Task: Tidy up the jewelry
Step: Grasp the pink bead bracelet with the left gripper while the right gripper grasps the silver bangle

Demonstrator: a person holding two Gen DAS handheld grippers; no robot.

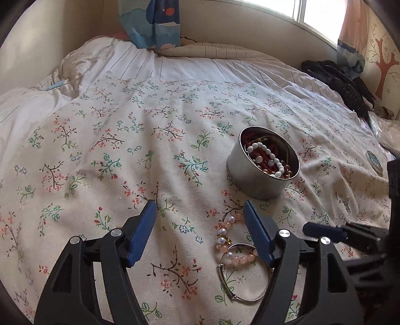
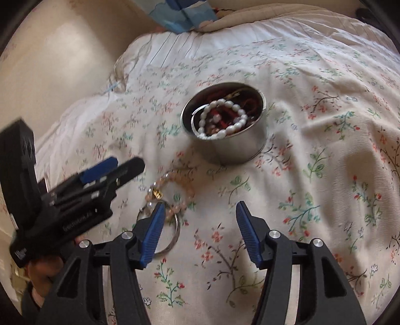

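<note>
Spread across the bed under me is a cream floral cloth (image 1: 105, 155), printed with small pink and green sprigs, and both my grippers hang over its near part.

Nearest in my left wrist view, my left gripper (image 1: 200, 207) stands with its blue pads wide apart, gripping nothing. Just inside its right finger lies a thin silver bangle (image 1: 226, 285) flat on the cloth, and across the bangle's far edge drapes a pink bead bracelet (image 1: 240, 258) with a few white pearls and a small gold charm. The finger covers part of both, so I cannot tell whether it touches them.

My right gripper (image 2: 200, 210) is spread wide too and holds nothing. From its own camera, its left finger sits over the bangle and bracelet, while its right finger hangs above bare cloth. In the left wrist view it comes in from the right as a dark shape with one blue pad showing.

A little farther on, just beyond the loose pieces, stands a round metal tin (image 1: 257, 177), uncovered and upright. Inside it a white bead bracelet (image 1: 266, 156) lies on top of red cords and brownish beads.

To the right of the tin, near the edge of the cloth, rests a small round lid (image 1: 374, 162) with a bluish top.

Farther back, a white striped duvet (image 1: 150, 62) is bunched up, a dark garment (image 1: 342, 82) lies at the far right, and a blue patterned curtain (image 1: 152, 22) hangs at the far wall beside a bright window (image 1: 312, 12).
</note>
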